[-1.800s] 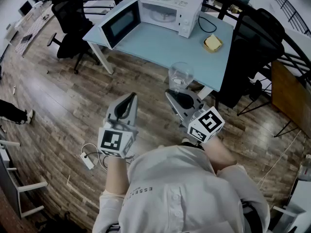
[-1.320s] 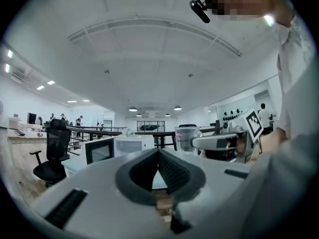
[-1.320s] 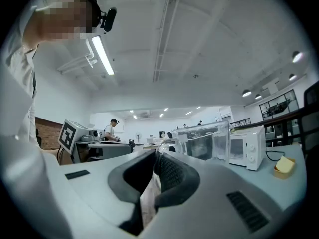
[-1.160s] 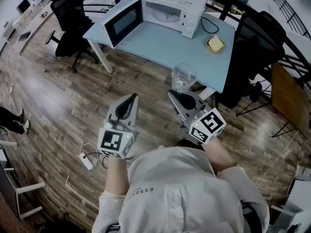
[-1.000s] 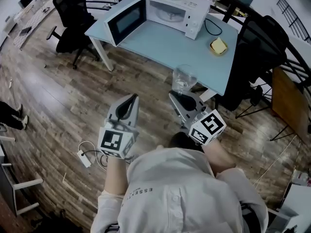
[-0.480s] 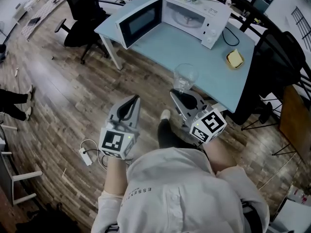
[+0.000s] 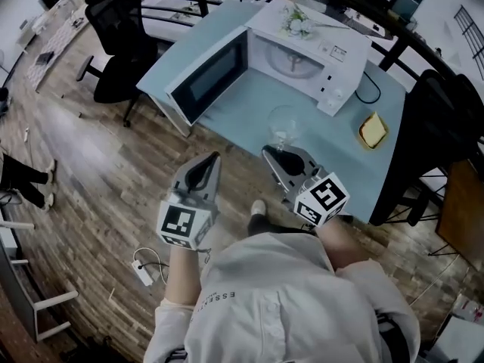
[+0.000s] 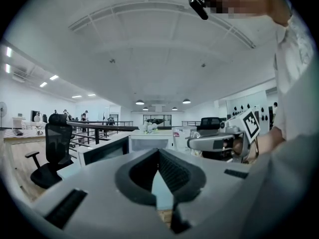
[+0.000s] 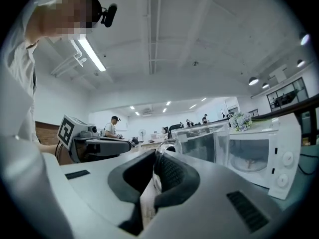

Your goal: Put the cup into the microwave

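Cup [image 7: 283, 125] held by right gripper [image 7: 274, 152] hangs near table's [image 7: 243, 110] front edge.

Microwave mouth: the microwave [image 7: 340, 48] stands open, with only its glass turntable [image 7: 291, 60] inside.
Door: the open door [image 7: 210, 85] juts out at the left of the mouth and walls off that side.
Way in: bare table [image 7: 242, 123] lies between the glass cup [image 7: 283, 123] and the mouth.
Right side: a yellow block [image 7: 372, 129] and a black cable [image 7: 370, 93] sit past the control panel, clear of the mouth.
Table ends: a black office chair [image 7: 113, 36] stands near the door end, and a dark chair [image 7: 446, 127] stands close against the other end.
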The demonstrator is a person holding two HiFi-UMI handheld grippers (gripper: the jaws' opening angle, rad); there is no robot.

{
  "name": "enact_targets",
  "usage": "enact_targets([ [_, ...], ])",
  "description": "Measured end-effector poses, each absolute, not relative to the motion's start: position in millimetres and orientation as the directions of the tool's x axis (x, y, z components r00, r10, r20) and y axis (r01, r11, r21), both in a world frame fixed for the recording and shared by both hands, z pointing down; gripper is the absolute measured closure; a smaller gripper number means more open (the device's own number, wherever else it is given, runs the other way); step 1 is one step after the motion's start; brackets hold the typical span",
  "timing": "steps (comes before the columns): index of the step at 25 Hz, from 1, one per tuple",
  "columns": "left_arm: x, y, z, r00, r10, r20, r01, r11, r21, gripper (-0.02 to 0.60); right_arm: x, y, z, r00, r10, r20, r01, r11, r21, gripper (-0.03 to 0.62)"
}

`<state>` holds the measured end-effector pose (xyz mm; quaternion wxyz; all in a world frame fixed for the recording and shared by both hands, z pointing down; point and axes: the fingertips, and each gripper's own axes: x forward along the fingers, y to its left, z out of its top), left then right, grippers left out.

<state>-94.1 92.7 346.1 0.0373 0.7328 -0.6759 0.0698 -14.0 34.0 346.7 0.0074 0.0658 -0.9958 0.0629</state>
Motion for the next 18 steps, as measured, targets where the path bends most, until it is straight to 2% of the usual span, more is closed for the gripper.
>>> enact_targets([
  [8,-122,-16,349,0.169,-0.975,0.147,-0.983,-0.177,-0.044,0.58,-42,-66,351,-0.979,-0.201,0.018,-0.201,0.97,-0.136,0.574],
  [18,-130,-86,361,0.279,-0.94,0.199,-0.954,-0.294,-0.054,0.58,-54,-130,369,-0.955,-0.291,0.051,-0.296,0.939,-0.174,0.574],
])
